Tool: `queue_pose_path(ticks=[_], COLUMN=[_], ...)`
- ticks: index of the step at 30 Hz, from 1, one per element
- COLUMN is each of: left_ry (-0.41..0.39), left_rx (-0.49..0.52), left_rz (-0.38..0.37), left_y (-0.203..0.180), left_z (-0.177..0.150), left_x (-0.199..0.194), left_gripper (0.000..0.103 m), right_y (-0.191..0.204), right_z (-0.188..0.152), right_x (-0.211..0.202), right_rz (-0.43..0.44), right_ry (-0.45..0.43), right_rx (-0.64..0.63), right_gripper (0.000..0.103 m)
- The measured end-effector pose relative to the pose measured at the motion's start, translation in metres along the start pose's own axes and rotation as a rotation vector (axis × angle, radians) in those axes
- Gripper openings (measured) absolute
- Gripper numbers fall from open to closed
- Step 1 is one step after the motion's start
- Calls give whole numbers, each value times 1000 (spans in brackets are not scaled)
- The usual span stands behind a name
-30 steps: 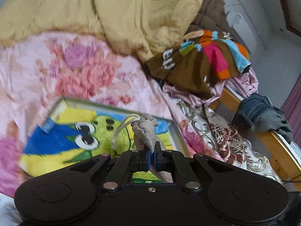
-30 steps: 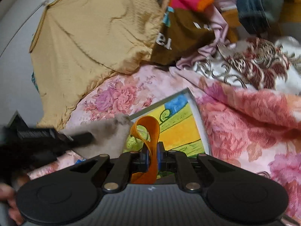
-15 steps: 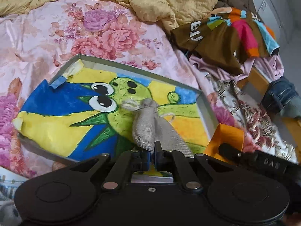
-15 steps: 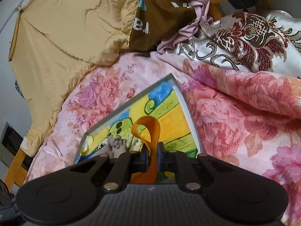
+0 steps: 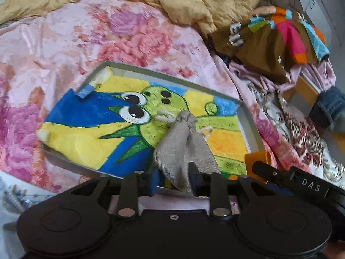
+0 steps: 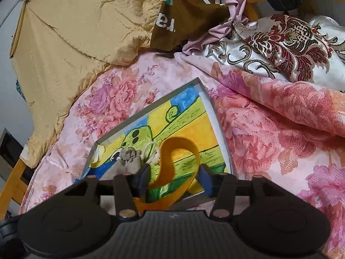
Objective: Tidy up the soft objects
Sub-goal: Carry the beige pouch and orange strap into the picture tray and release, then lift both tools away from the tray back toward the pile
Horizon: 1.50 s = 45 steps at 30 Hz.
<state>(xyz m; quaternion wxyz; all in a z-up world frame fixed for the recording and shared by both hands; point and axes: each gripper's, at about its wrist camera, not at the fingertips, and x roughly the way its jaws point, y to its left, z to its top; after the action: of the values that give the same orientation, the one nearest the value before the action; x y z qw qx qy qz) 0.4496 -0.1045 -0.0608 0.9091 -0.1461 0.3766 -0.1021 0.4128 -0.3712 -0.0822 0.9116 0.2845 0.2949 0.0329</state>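
A shallow grey tray [image 5: 172, 78] lined with a bright cartoon painting lies on the pink floral bedcover [image 5: 129, 32]. A grey drawstring pouch [image 5: 183, 142] rests on the painting. Its lower end lies between the jaws of my left gripper [image 5: 174, 181], which are opening, and the pads stand clear of the cloth. In the right wrist view an orange band [image 6: 179, 161] curls on the tray [image 6: 217, 129] between the opening jaws of my right gripper [image 6: 174, 179], untouched by the pads. The pouch [image 6: 129, 161] lies just left of it. The band [image 5: 256, 159] shows in the left wrist view too.
A yellow quilt [image 5: 204, 0] is heaped at the back. To the right lie a brown multicoloured garment [image 5: 269, 43], a brocade cloth [image 5: 301, 133] and jeans [image 5: 330, 105] at the wooden bed edge [image 5: 301, 86]. Pink floral bedding [image 6: 280, 140] rises right of the tray.
Both grippers were shut, the left on the pouch and the right on the orange band; both jaws have now parted. The left gripper sank toward the tray and the pouch settled on the painting.
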Motion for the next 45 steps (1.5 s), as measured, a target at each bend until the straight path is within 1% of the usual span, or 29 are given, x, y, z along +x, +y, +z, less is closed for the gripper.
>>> queue_pose_path(ticks=[2,5,6,8,11,12,14,17,20,23,26,29,32,37,40,42,45], left_ry=[-30,-61,-71,-99,-140,-153,-189,-238,-287,-311,-333,-359,-373,-342,-317,-309,-288], left_rx=[-24,-38,-38,-34,-8,3,22,39,52,60,68,67,84,104,126,138,147], left_rz=[-4,3,1,0,-2,1,7,-2,5,3,9,31,50,79,95,101,106], left_y=[4,6,6,6,2,1,-1,-3,-4,-2,3,13,25,46,55,60,67], left_z=[-2,-4,-4,-4,-6,-7,-9,-16,-25,-33,-43,-59,-79,-108,-126,-138,-154], left_x=[-10,-25,-30,-43,-63,-70,-85,-107,-132,-153,-175,-199,-218,-241,-253,-259,-264], left_gripper=[51,57,59,69,76,77,86,94,100,102,102,102,102,102,102,102,102], right_y=[4,12,15,20,27,29,32,37,45,54,61,63,65,68,72,76,80], right_z=[0,-3,-3,-5,-9,-11,-13,-18,-26,-40,-58,-76,-92,-122,-138,-150,-169], right_x=[-5,-16,-20,-29,-45,-51,-63,-83,-106,-130,-148,-161,-175,-201,-212,-218,-222], right_rz=[0,2,1,4,10,14,15,15,21,21,29,43,40,47,42,33,12], right_ry=[-7,-26,-32,-51,-93,-107,-136,-176,-214,-247,-247,-231,-241,-287,-296,-294,-257], right_rx=[-17,-62,-77,-102,-137,-151,-173,-201,-238,-292,-337,-343,-341,-332,-342,-349,-361], right_gripper=[66,74,75,83,89,90,94,98,102,103,103,103,103,103,103,103,103])
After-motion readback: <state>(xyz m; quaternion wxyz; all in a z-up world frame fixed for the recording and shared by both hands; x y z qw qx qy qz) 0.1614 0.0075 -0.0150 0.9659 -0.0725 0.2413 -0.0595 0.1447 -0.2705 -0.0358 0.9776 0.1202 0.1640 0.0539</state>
